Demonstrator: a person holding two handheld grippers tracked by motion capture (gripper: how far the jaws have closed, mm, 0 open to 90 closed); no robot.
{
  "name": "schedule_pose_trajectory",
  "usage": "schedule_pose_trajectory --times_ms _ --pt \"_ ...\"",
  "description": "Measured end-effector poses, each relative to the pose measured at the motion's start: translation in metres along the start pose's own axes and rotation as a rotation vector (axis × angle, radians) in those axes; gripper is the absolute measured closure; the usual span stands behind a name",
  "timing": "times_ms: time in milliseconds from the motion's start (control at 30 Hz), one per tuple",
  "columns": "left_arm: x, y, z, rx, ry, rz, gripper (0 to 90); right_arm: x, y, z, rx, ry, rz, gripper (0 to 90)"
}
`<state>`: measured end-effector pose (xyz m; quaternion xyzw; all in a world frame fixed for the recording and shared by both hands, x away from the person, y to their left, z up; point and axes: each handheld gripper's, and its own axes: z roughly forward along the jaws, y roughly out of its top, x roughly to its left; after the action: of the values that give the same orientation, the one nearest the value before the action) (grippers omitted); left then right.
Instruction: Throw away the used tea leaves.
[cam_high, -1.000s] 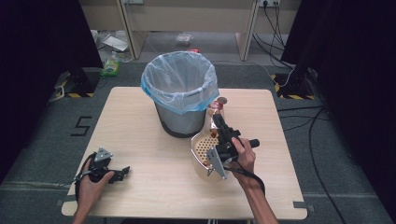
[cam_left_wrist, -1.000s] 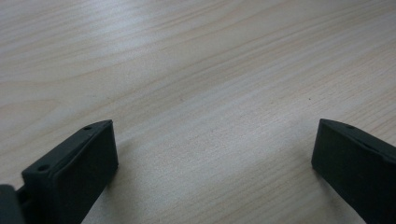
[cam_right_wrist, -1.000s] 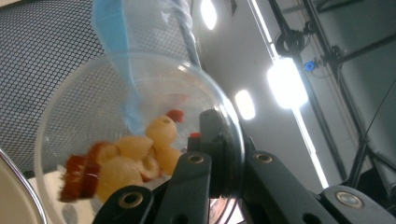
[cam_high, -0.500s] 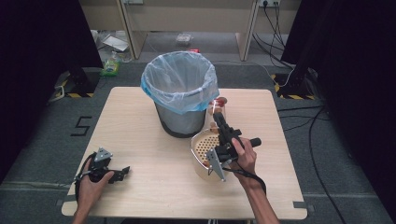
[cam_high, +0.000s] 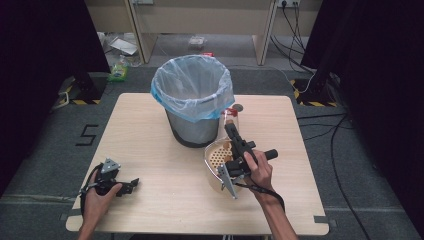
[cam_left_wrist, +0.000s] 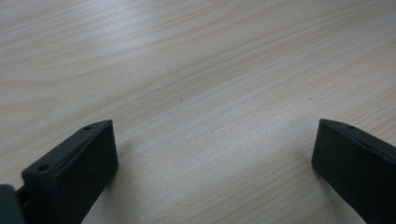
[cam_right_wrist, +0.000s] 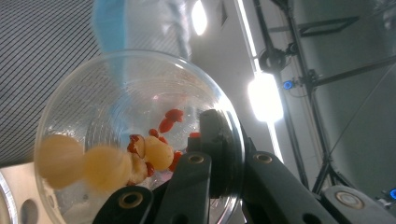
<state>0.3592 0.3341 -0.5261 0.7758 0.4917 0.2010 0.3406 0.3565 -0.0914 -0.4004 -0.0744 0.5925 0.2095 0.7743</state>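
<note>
Cup (cam_right_wrist: 140, 140) clear, tilted, contents blurred, right tongs (cam_right_wrist: 219, 172) clamped on rim, left tongs (cam_left_wrist: 210, 154) wide open, empty

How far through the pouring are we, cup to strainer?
Done: the right gripper has the clear cup clamped by its wall and tipped over the perforated strainer beside the lined bin. In hand: yellow balls and red bits are sliding toward the cup's mouth; most remain inside. Left: finish emptying, probably then bin the cup. The left gripper rests open on the table.
</note>
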Motion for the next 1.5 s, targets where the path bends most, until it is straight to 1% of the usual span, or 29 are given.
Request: schedule_pose_trajectory --times_ms 33,133,200,267,333,367,400,433,467,533,567,600,667,700,733,800,867,1000,1033,1067,1100,1133,1167,1233,1267,1300,1333,1433,1500 --pt "0.000 0.000 0.000 0.000 0.000 0.001 0.0 0.002 -0.002 0.001 0.013 0.012 0.002 90.0" --pt "0.000 0.000 0.000 0.000 0.000 0.000 0.0 -0.003 -0.001 -0.002 -0.007 -0.014 0.000 90.0" --pt "0.000 0.000 0.000 -0.001 0.000 -0.001 0.0 -0.005 -0.003 -0.001 0.005 -0.022 0.005 90.0" --pt "0.000 0.000 0.000 -0.001 0.000 -0.001 0.0 -0.002 -0.001 -0.002 -0.017 -0.025 -0.076 90.0" --pt "0.000 0.000 0.000 0.001 0.000 0.001 0.0 0.004 -0.004 0.000 0.007 -0.005 -0.065 90.0" --pt "0.000 0.000 0.000 0.001 0.000 0.001 0.0 0.004 -0.004 0.000 0.007 -0.005 -0.065 90.0" --pt "0.000 0.000 0.000 0.000 0.000 0.000 0.0 0.001 -0.001 -0.002 -0.018 -0.021 -0.060 90.0" --pt "0.000 0.000 0.000 -0.001 0.000 -0.001 0.0 0.000 -0.001 0.000 -0.007 -0.017 -0.065 90.0" --pt "0.000 0.000 0.000 0.000 0.000 0.000 0.0 0.001 -0.003 0.002 0.009 -0.013 -0.052 90.0" --pt "0.000 0.000 0.000 -0.001 0.000 -0.001 0.0 0.000 -0.002 0.000 -0.001 -0.018 -0.040 90.0" --pt "0.000 0.000 0.000 0.000 0.000 -0.001 0.0 -0.003 0.000 -0.002 -0.024 -0.033 -0.048 90.0" --pt "0.000 0.000 0.000 0.000 0.000 0.000 0.0 -0.003 -0.002 0.000 -0.009 -0.030 -0.057 90.0" --pt "0.000 0.000 0.000 0.000 0.000 0.000 0.0 -0.001 -0.002 -0.002 -0.018 -0.033 -0.055 90.0" --pt "0.000 0.000 0.000 0.001 0.000 0.000 0.0 -0.001 -0.001 -0.002 -0.021 -0.027 -0.084 90.0" --pt "0.000 0.000 0.000 0.000 0.000 0.000 0.0 0.000 -0.006 0.000 0.007 -0.016 -0.042 90.0" --pt "0.000 0.000 0.000 -0.001 0.000 -0.001 0.0 -0.005 -0.003 -0.001 -0.005 -0.024 -0.046 90.0" --pt "0.000 0.000 0.000 0.000 0.000 -0.001 0.0 -0.003 -0.006 0.002 0.012 -0.017 -0.042 90.0" --pt "0.000 0.000 0.000 0.000 0.000 0.000 0.0 -0.003 -0.007 0.002 0.012 -0.012 -0.053 90.0" --pt "0.000 0.000 0.000 0.000 0.000 0.000 0.0 -0.003 -0.008 0.002 0.021 -0.004 -0.040 90.0" --pt "0.000 0.000 0.000 0.000 0.000 0.000 0.0 -0.004 -0.012 0.004 0.053 0.025 0.008 90.0" --pt "0.000 0.000 0.000 0.000 0.000 0.000 0.0 -0.004 -0.012 0.004 0.053 0.025 0.008 90.0" --pt "0.000 0.000 0.000 0.001 0.000 0.000 0.0 -0.007 -0.017 0.006 0.076 0.054 0.063 90.0" --pt "0.000 0.000 0.000 0.000 0.000 0.000 0.0 -0.007 -0.017 0.006 0.076 0.054 0.063 90.0" --pt "0.000 0.000 0.000 0.001 0.000 0.000 0.0 -0.009 -0.021 0.009 0.123 0.102 0.136 90.0" --pt "0.000 0.000 0.000 0.000 0.000 0.000 0.0 -0.009 -0.021 0.009 0.123 0.102 0.136 90.0" --pt "0.000 0.000 0.000 0.000 0.000 0.000 0.0 -0.011 -0.025 0.013 0.153 0.136 0.215 90.0" --pt "0.000 0.000 0.000 0.000 0.000 0.000 0.0 -0.011 -0.025 0.013 0.153 0.136 0.215 90.0" --pt "0.000 0.000 0.000 0.000 0.000 0.000 0.0 -0.019 -0.034 0.020 0.210 0.212 0.339 90.0" --pt "0.000 0.000 0.000 0.000 0.000 0.001 0.0 -0.022 -0.038 0.022 0.233 0.234 0.411 90.0"
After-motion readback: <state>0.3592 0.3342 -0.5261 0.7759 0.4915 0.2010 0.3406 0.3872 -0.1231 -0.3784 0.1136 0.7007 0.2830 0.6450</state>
